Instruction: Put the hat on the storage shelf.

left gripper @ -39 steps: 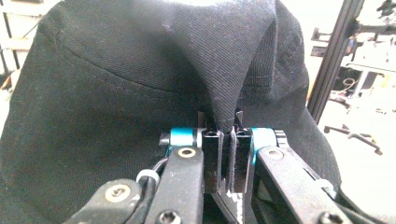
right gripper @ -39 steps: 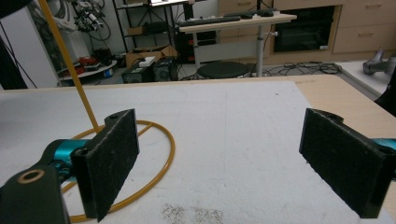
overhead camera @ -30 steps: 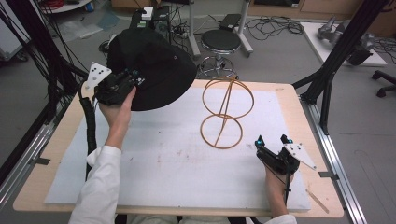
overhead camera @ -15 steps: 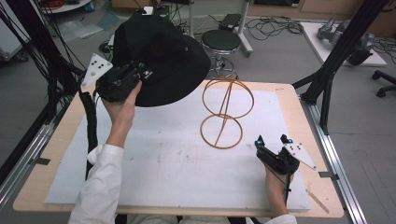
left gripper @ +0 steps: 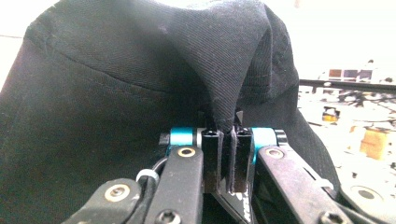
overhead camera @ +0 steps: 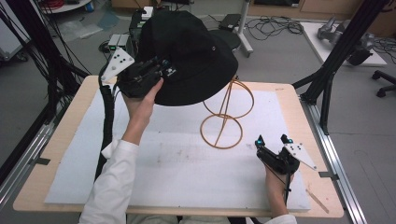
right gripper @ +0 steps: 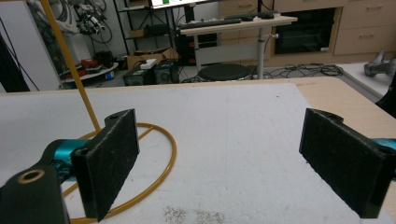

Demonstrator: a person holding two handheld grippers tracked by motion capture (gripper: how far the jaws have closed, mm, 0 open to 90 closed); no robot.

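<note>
Hat brim fold sits clamped between left gripper fingers.

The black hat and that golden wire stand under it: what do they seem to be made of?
The black hat looks like matte woven cotton twill: fine diagonal ribs and stitched seams show where the left gripper pinches a soft fold of it. The wire stand seems to be thin metal rod with a smooth gold or brass-coloured coat; whether painted or plated, I cannot tell.
</note>
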